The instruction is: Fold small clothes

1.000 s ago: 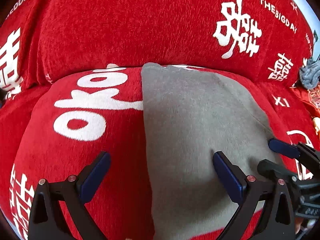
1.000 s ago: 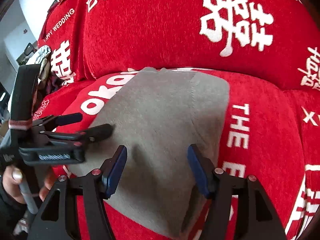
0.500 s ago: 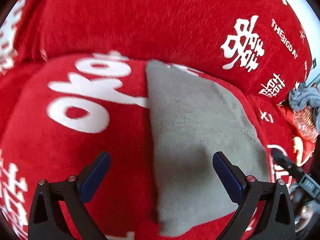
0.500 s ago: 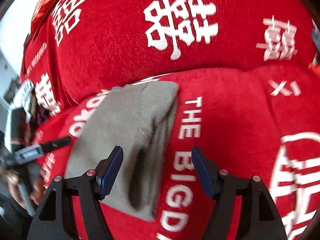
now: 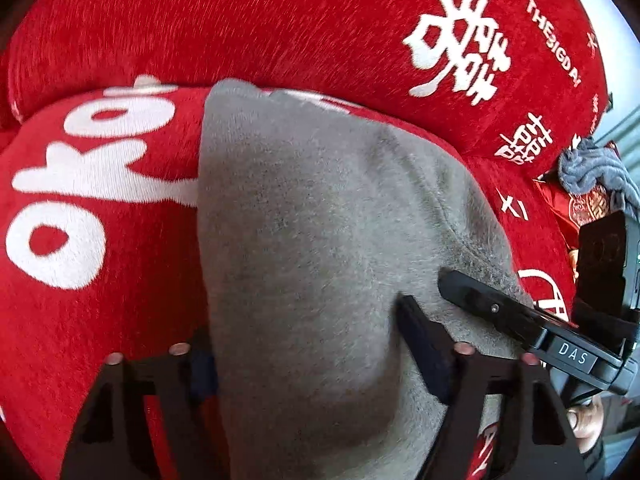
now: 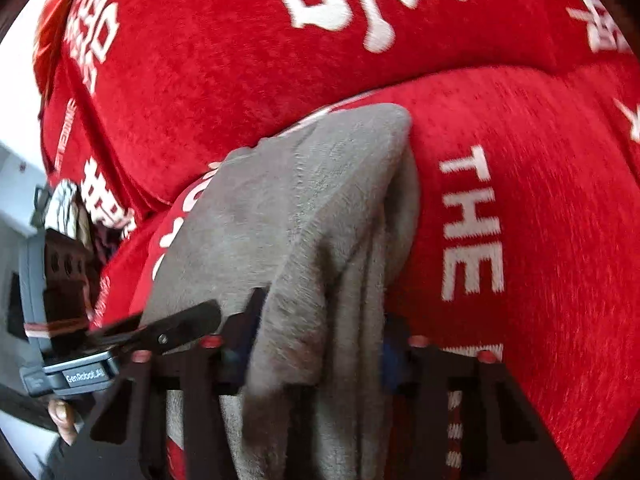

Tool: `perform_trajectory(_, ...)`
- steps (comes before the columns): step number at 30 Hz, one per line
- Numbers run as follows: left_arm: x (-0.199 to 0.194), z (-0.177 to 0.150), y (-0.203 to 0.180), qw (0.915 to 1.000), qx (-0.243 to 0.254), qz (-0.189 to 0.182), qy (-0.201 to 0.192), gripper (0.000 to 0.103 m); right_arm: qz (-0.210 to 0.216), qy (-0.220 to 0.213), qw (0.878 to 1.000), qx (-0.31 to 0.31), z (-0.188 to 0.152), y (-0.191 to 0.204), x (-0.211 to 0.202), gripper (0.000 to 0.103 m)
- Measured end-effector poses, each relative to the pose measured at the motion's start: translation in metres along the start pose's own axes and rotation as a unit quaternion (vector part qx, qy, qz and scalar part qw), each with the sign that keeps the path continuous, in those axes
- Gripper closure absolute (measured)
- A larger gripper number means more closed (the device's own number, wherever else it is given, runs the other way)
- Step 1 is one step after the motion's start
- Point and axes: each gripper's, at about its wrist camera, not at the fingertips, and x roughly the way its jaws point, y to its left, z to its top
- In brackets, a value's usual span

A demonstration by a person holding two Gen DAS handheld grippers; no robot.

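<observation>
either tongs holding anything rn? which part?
Both hold the grey garment by its near edge on the red cover: left tongs at the near-left corner, right tongs on the bunched near-right edge.

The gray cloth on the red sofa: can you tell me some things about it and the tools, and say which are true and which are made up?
1. The gray cloth lies on a red sofa cover with white writing. True.
2. The right tool has gray cloth bunched between its fingers. True.
3. The cloth is blue with stripes. False: it is plain gray.
4. The left tool is far off from the cloth. False: its fingers sit either side of the cloth's near end.
5. The word THE shows on the cover beside the cloth. True.
6. The two tools are at opposite ends of the sofa. False: each shows up close by in the other's view.
</observation>
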Motion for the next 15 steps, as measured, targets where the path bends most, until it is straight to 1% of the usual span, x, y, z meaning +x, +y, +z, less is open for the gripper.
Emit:
perform_trajectory(2,-0.005,0.0,-0.001,0.9999,0.011,0.0,-0.007,0.041,-0.006,-0.007,1.0,-0.014,-0.001,0.006,-0.002,0.064)
perform_trajectory(5,-0.01,-0.001,-0.004,0.9994,0.029,0.011,-0.013,0.043,-0.02,-0.019,0.999,-0.032,-0.003,0.017,-0.006,0.066)
perform_trajectory(6,-0.013,-0.002,-0.005,0.9989,0.039,0.016,-0.021,0.044,-0.026,-0.023,0.999,-0.041,-0.005,0.024,-0.008,0.067)
perform_trajectory(9,-0.019,-0.007,-0.011,0.9976,0.056,0.027,-0.03,0.045,-0.036,-0.031,0.997,-0.063,-0.007,0.038,-0.018,0.067)
perform_trajectory(15,-0.041,-0.022,-0.019,0.9962,0.071,0.03,-0.041,0.046,-0.039,-0.041,0.994,-0.096,-0.019,0.066,-0.039,0.068)
